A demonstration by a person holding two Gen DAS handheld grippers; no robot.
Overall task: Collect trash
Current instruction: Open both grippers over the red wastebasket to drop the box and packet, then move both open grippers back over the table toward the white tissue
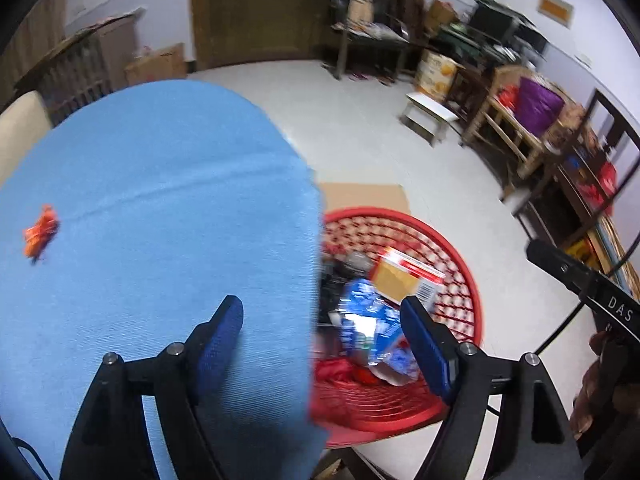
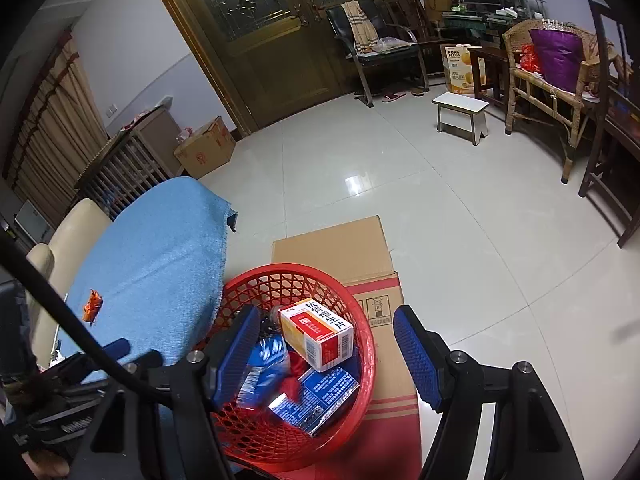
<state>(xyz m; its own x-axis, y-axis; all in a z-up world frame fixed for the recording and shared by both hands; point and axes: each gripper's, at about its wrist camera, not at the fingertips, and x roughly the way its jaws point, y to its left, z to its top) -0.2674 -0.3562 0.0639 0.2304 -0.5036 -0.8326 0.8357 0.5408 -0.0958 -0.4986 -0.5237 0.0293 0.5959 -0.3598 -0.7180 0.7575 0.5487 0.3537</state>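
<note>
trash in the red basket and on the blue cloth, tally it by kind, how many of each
Cardboard cartons, red-and-yellow and blue, in the red mesh basket: 2
Crumpled blue-and-white plastic wrapper: 1
Small orange wrapper on the blue cloth: 1
Total: 4

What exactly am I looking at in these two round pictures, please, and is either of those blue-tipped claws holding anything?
A person holds a two-finger gripper in each hand, and each carries a fisheye camera looking along its fingers. One picture comes from the left gripper, the other from the right gripper. Both stand open and hold nothing. Below them a red basket sits on a flattened cardboard box and holds a medicine box and blue wrappers. Beside it, a blue cloth covers a surface, with one orange wrapper lying on it.
</note>
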